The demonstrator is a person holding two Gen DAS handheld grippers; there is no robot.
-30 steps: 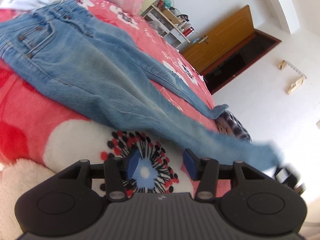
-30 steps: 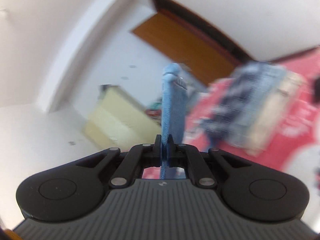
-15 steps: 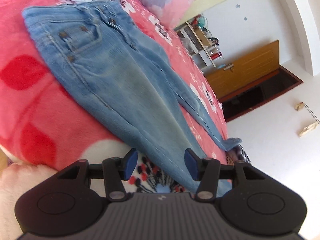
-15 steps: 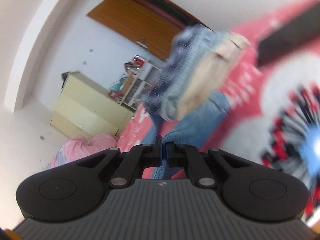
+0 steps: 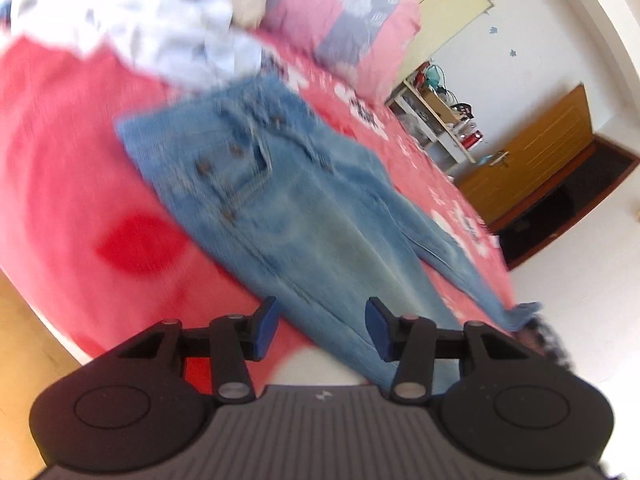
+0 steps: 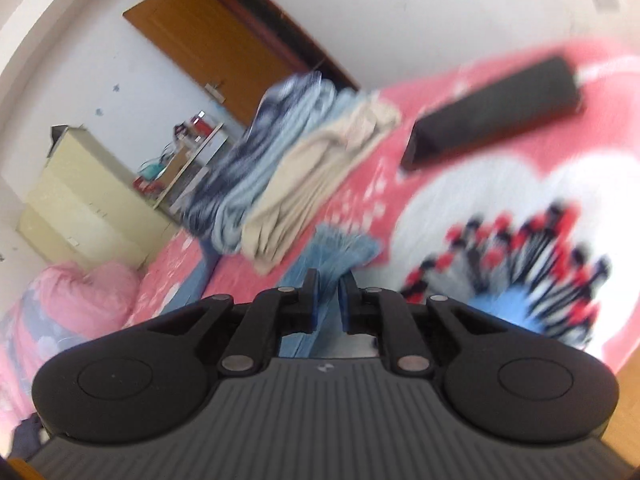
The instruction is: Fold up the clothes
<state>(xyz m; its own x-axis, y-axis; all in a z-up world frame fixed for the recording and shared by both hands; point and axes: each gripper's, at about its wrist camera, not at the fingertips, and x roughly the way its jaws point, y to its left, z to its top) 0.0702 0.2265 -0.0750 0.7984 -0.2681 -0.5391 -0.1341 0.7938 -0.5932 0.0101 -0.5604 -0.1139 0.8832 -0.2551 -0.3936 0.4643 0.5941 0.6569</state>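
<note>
Lying flat on red bedspread (image 5: 60, 152), jeans (image 5: 288, 216); left gripper (image 5: 320, 326) wide, empty; right gripper (image 6: 328, 294) narrowly parted around hem (image 6: 344, 246).

A pink pillow (image 5: 344, 20) lies at the far end of the red blanket (image 5: 60, 168). A brown door (image 5: 532, 168) stands past the blanket. A black box (image 6: 492, 108) lies on it.

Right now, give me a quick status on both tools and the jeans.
Left tool open, empty, above the jeans. Right tool slightly open, leg hem between its fingers. Folded clothes stack beside the hem.
</note>
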